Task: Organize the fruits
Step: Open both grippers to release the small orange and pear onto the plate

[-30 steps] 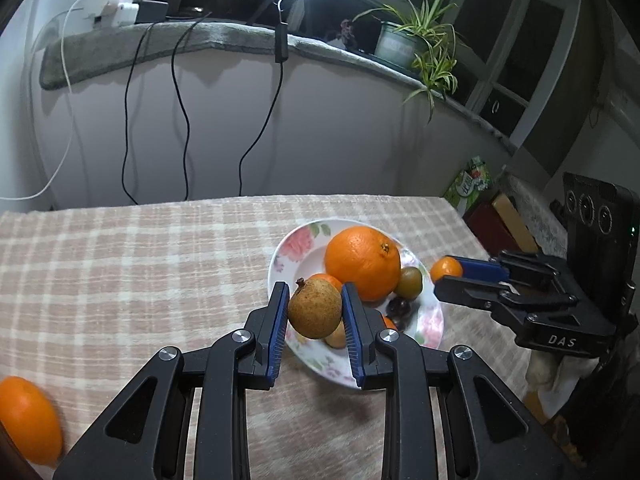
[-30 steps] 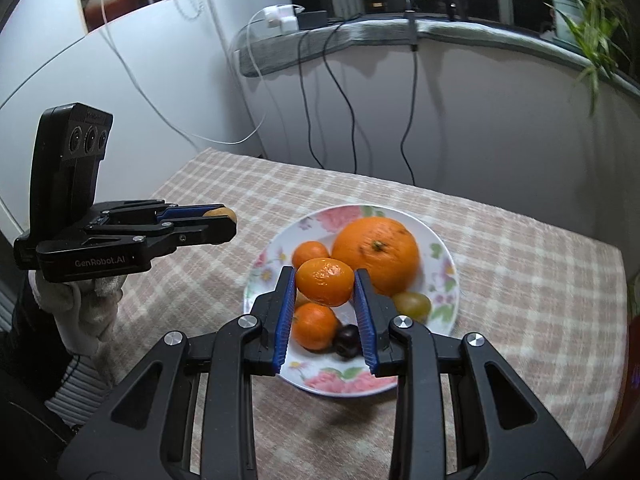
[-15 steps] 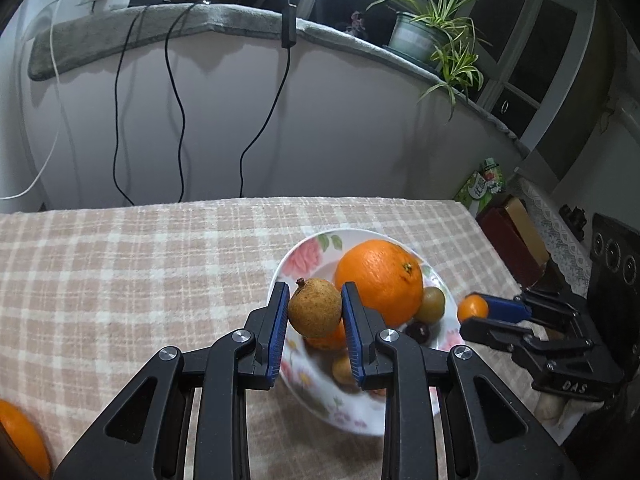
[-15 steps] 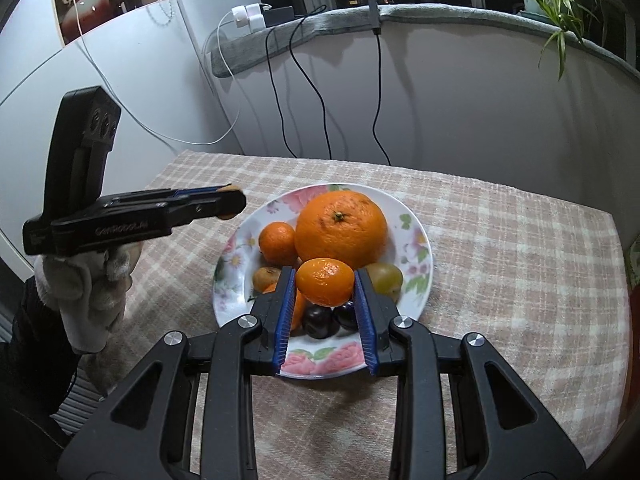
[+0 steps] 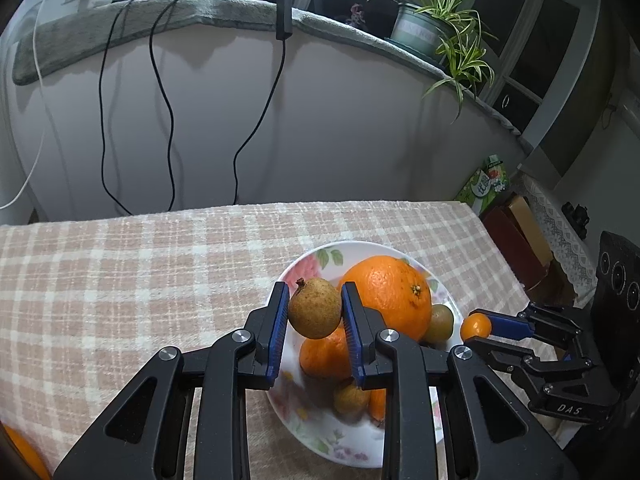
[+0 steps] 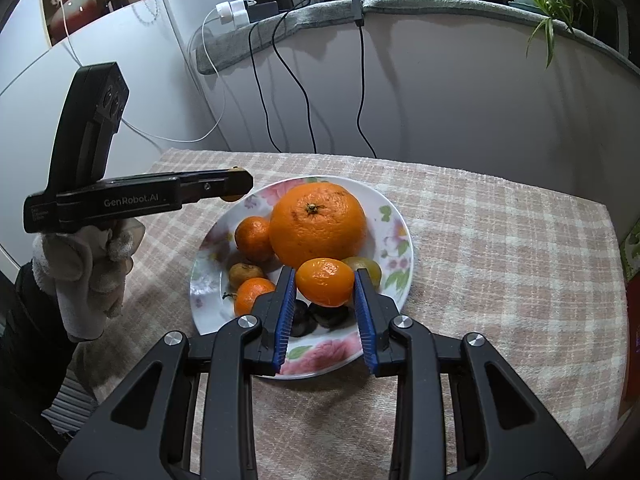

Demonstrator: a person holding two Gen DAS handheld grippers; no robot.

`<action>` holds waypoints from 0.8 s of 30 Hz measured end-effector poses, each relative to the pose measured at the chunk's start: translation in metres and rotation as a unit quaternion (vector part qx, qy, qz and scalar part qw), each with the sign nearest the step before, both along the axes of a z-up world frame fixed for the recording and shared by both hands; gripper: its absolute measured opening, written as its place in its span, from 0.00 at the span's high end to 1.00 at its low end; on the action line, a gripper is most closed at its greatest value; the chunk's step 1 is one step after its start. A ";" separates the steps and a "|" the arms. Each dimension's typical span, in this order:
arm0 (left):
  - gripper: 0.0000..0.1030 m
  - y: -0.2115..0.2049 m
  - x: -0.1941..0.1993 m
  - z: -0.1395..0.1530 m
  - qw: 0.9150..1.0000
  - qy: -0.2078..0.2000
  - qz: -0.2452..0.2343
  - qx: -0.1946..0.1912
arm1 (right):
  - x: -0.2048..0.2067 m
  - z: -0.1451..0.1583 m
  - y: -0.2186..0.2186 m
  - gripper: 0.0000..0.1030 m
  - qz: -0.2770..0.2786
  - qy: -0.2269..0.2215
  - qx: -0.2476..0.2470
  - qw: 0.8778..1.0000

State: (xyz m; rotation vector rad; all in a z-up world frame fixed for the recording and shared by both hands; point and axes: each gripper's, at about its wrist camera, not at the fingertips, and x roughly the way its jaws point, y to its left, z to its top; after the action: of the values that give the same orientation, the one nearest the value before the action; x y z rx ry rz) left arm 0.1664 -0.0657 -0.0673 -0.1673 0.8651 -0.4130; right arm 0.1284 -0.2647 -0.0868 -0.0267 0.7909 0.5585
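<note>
My left gripper [image 5: 315, 312] is shut on a small brown round fruit [image 5: 315, 307] and holds it above the left rim of a floral plate [image 5: 316, 436]. My right gripper [image 6: 325, 289] is shut on a small mandarin [image 6: 325, 282] above the plate's near side [image 6: 320, 356]. The plate holds a large orange [image 6: 318, 230], two small mandarins [image 6: 253, 238], a small brown fruit [image 6: 245, 273], a green fruit [image 6: 370, 266] and dark fruits [image 6: 328, 316]. The right gripper shows in the left wrist view [image 5: 476, 326], and the left gripper shows side-on in the right wrist view [image 6: 236, 182].
The table has a pink checked cloth [image 5: 140, 272]. Another orange [image 5: 24, 456] lies at its near left corner. A curved wall with hanging cables [image 5: 168, 120] stands behind the table. Boxes [image 5: 516, 232] stand beyond the right edge.
Both grippers have moved forward over the plate with their fruits still held. The plate now sits closer and lower in both views.
</note>
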 end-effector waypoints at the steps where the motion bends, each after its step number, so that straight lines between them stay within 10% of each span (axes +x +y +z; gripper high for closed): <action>1: 0.76 0.000 0.000 -0.001 1.000 0.000 -0.001 0.001 | 0.000 0.000 0.000 0.71 0.000 -0.001 -0.002 1.000; 12: 0.74 -0.005 -0.002 0.002 1.000 -0.003 -0.010 0.011 | 0.001 -0.004 0.003 0.70 0.005 -0.002 -0.010 1.000; 14: 0.62 -0.006 -0.002 0.004 1.000 -0.005 -0.010 0.010 | 0.001 -0.004 0.003 0.70 0.005 -0.002 -0.012 1.000; 18: 0.55 -0.007 -0.005 0.006 1.000 -0.010 -0.014 0.013 | 0.000 -0.002 0.002 0.40 -0.002 -0.012 -0.014 1.000; 24: 0.40 -0.006 -0.008 0.008 1.000 -0.012 -0.010 0.014 | -0.003 0.002 0.000 0.31 -0.003 -0.021 -0.005 1.000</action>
State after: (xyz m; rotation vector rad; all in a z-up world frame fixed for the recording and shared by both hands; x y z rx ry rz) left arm 0.1587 -0.0712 -0.0593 -0.1279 0.8492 -0.4209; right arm 0.1257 -0.2649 -0.0845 -0.0446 0.7527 0.5463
